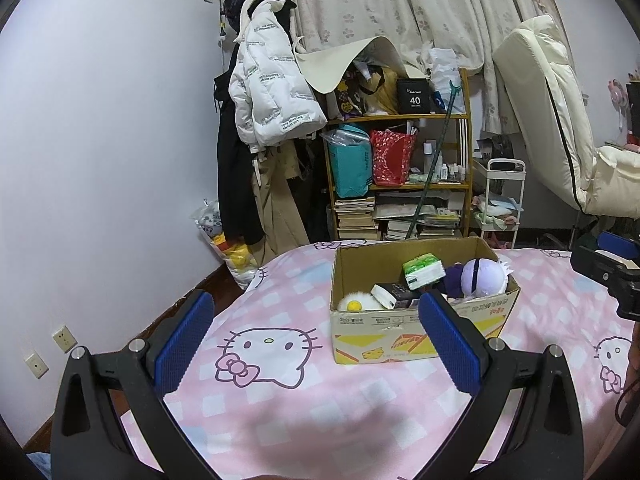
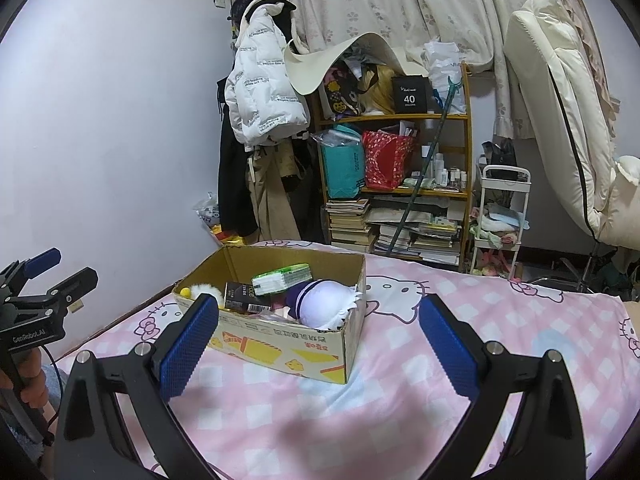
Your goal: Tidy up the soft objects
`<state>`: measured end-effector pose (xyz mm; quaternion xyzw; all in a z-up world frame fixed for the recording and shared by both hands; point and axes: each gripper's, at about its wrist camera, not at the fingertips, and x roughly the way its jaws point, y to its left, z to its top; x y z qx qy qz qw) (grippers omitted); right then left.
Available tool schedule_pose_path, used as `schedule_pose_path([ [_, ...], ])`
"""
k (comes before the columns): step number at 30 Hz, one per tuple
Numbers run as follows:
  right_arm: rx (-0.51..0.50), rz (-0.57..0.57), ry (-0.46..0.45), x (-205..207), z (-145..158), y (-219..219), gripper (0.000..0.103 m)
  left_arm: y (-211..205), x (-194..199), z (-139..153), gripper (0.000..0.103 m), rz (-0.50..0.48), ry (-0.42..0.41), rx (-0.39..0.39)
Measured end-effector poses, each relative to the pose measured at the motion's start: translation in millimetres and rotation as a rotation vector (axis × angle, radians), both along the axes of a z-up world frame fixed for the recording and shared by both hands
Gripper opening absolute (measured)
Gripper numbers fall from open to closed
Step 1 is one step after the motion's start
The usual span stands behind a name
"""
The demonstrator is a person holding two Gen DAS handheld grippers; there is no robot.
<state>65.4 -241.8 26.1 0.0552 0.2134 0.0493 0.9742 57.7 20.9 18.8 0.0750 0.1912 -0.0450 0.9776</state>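
Both claws are spread wide and holding nothing right now. The left gripper [image 1: 316, 336] and right gripper [image 2: 316, 336] hover over the pink bedsheet [image 1: 280, 400], both aimed at the box [image 1: 420, 336], which sits mid-bed, so I'd guess I can reach in from either side. Inside are a purple plush [image 1: 482, 278], a green tissue pack [image 1: 424, 272] propped on top, a dark carton [image 1: 396, 294] and a white fluffy toy [image 1: 356, 303] in the near corner. Looks to me like everything's gathered already, or I'm about to pull stuff out. I can't tell which.
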Motion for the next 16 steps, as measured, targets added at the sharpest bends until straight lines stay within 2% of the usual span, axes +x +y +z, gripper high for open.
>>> schedule_pose_path([
  [16, 0.004, -0.014, -0.006, -1.2, -5.5, -2.5, 0.103, -3.7, 1.3, -4.0, 0.101, -0.023, 0.025, 0.016],
])
